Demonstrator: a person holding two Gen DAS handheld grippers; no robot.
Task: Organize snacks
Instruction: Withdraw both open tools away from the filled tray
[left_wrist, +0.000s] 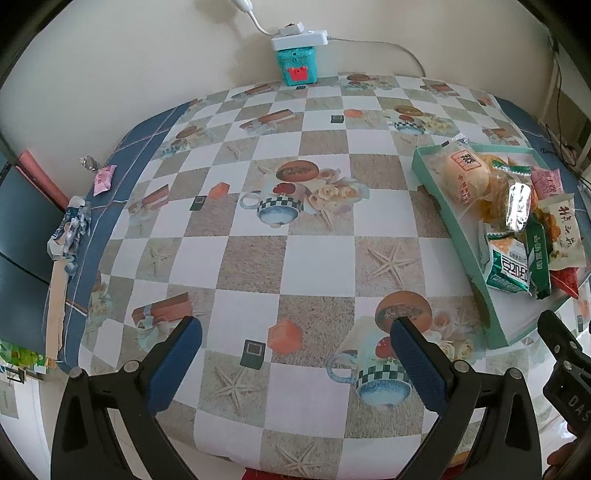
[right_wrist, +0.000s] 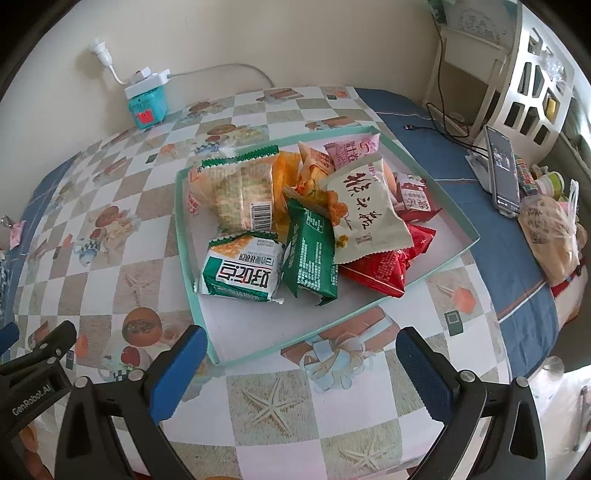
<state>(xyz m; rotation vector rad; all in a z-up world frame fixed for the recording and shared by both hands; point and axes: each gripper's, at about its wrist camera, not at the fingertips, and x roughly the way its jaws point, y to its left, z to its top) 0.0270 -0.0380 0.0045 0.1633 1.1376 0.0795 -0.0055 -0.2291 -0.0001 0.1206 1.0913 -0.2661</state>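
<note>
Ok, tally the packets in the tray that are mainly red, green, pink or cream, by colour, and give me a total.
Red: 2, the big red packet and the small red packet
Green: 2, the dark green packet and the green-and-white packet
Pink: 1, the pink packet
Cream: 1, the cream packet
Total: 6

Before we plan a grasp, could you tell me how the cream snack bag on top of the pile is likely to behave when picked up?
The cream bag looks puffy with air, so probably light and squashy. Its film looks smooth, so it may slip between the pads. It leans on the red packet in the tray, so lifting it could shift its neighbours.
</note>
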